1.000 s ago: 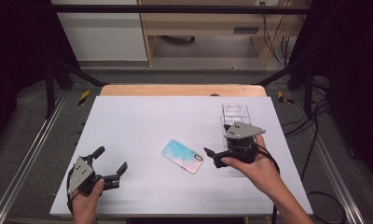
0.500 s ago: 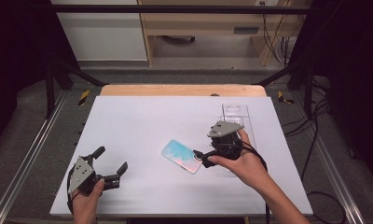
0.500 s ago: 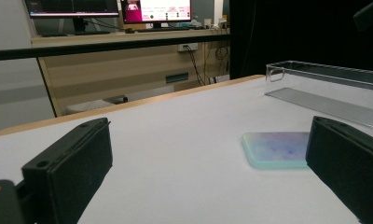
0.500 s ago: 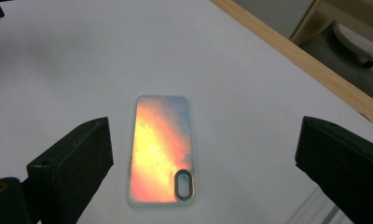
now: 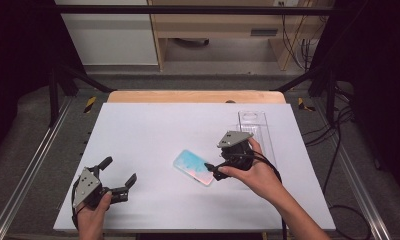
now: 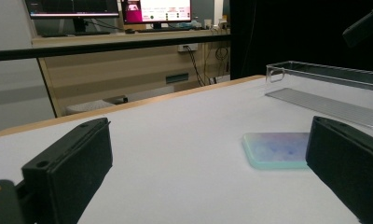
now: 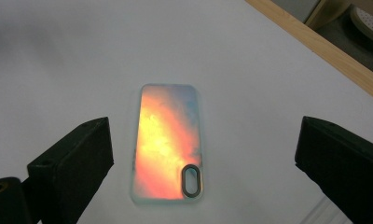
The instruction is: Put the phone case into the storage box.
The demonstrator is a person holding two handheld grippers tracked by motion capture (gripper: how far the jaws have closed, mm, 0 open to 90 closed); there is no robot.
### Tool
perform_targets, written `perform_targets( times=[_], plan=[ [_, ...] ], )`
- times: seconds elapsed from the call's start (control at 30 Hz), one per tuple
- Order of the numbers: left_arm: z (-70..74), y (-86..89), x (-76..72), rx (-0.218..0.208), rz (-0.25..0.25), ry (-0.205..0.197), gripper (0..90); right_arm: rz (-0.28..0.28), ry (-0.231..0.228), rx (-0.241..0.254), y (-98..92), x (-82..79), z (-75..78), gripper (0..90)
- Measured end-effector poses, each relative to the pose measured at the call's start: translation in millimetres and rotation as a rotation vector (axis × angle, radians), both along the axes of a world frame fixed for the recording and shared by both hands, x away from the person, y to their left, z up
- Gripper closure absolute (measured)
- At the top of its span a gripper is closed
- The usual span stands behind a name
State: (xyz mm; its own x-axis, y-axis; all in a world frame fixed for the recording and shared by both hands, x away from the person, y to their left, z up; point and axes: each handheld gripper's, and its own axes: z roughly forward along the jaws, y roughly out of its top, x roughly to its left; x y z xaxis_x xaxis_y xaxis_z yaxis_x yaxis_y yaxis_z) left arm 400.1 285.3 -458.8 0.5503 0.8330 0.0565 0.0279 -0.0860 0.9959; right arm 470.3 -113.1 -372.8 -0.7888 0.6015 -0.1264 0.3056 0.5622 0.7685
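Observation:
A phone case (image 5: pixel 193 167) with an iridescent blue-pink back lies flat on the white table (image 5: pixel 153 130), camera hole toward my right gripper. In the right gripper view the case (image 7: pixel 168 144) glows orange between and just beyond the jaws. My right gripper (image 5: pixel 213 170) is open, its jaws at the case's near-right end, and holds nothing. My left gripper (image 5: pixel 119 171) rests open near the table's front left corner, well apart from the case. The left gripper view looks past its wide jaws (image 6: pixel 208 177) at the case (image 6: pixel 275 149) lying farther off.
A clear plastic tray (image 5: pixel 255 125) lies at the table's back right, just behind my right hand; it also appears in the left gripper view (image 6: pixel 324 88). A wooden strip (image 5: pixel 195 96) edges the table's far side. Metal rails run along both sides.
My right gripper has moved left from beside the clear tray to the phone case's right end. The left gripper and the case have stayed put.

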Motion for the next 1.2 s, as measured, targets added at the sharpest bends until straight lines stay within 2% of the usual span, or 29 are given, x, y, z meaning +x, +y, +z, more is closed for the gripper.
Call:
perform_targets(
  times=[0.57,1.0,1.2],
  plan=[
    [0.6,-0.3,-0.2,0.002,-0.002,0.0,0.0,0.016,0.082,-0.051,10.3,6.9,-19.4,5.3],
    [0.4,-1.2,0.0,0.005,-0.006,0.001,0.0,0.002,0.112,-0.058,18.8,9.5,-35.6,5.8],
    [0.5,-1.2,0.0,0.005,-0.006,0.001,0.0,0.014,0.131,-0.058,30.1,7.6,-47.8,6.6]
  ],
)
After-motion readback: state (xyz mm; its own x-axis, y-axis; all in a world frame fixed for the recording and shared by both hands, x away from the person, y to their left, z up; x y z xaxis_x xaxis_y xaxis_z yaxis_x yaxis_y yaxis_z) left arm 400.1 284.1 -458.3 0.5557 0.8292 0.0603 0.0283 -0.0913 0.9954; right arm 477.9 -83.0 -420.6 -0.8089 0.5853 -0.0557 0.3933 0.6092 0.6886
